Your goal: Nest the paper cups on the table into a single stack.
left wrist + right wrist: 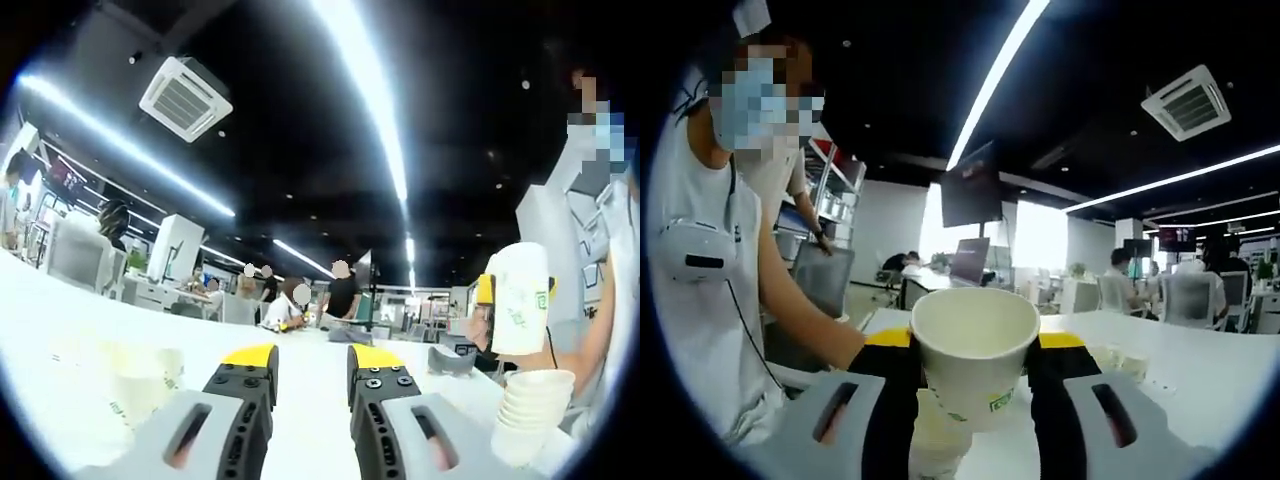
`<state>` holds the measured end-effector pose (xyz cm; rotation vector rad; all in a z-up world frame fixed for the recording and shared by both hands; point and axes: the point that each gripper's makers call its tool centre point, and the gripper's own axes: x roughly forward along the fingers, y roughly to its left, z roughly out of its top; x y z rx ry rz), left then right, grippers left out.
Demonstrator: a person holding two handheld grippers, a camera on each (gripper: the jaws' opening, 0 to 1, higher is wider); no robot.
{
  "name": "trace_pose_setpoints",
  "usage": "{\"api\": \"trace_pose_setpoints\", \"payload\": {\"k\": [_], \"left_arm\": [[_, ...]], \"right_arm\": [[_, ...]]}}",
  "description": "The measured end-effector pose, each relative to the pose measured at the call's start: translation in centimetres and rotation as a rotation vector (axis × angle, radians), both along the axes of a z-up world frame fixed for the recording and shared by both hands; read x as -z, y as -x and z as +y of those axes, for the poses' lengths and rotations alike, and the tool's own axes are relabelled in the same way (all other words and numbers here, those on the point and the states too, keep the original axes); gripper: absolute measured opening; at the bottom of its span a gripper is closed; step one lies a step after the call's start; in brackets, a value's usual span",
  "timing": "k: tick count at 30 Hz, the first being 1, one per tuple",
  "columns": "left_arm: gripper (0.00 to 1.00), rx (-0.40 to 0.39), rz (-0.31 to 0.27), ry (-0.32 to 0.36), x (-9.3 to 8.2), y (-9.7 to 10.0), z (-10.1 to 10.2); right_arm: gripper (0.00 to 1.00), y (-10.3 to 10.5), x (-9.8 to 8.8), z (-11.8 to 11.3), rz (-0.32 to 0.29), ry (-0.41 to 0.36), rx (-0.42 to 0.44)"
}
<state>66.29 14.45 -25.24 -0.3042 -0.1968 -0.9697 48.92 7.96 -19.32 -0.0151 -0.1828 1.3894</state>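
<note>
Paper cups are white with green printing on their sides, and the printing is too small and blurred to read. In the right gripper view one paper cup [975, 355] is clamped upright between the yellow-tipped jaws of the right gripper [975, 345], its round mouth facing the camera and a green mark low on its wall. Just below it, between the same jaws, the pale top of another cup [938, 440] shows, though whether the two touch cannot be told.

In the left gripper view the same held cup [520, 298] appears at the right, raised above a stack of cups [532, 405] that stands on the white table [310, 400]; the stack's rolled rims lie one on another, and the held cup hangs apart from its top. At the left of that view one more cup [140, 385] lies on the table, blurred, with faint green marks on it.

The left gripper [310, 362] holds nothing; its two jaws stand apart with bare table between them.

A person in a white shirt [700, 300] stands beside the table. Seated people [300, 300] and a ceiling vent [185, 98] show farther off.
</note>
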Motion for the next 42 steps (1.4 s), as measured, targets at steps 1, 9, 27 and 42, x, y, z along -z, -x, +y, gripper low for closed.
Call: {"api": "trace_pose_setpoints", "payload": {"k": [1, 9, 27, 42], "left_arm": [[0.29, 0.0, -0.001, -0.001, 0.0, 0.0, 0.0], [0.29, 0.0, -0.005, 0.001, -0.1, 0.3, 0.0], [0.29, 0.0, -0.004, 0.0, 0.0, 0.2, 0.0], [0.29, -0.001, -0.001, 0.0, 0.0, -0.1, 0.1]], "right_arm": [[0.45, 0.3, 0.2, 0.2, 0.001, 0.006, -0.006], [0.45, 1.9, 1.9, 1.5, 0.016, 0.054, -0.043], [0.53, 1.5, 4.6, 2.0, 0.006, 0.152, 0.002], [0.66, 1.3, 4.3, 2.0, 0.054, 0.111, -0.017]]}}
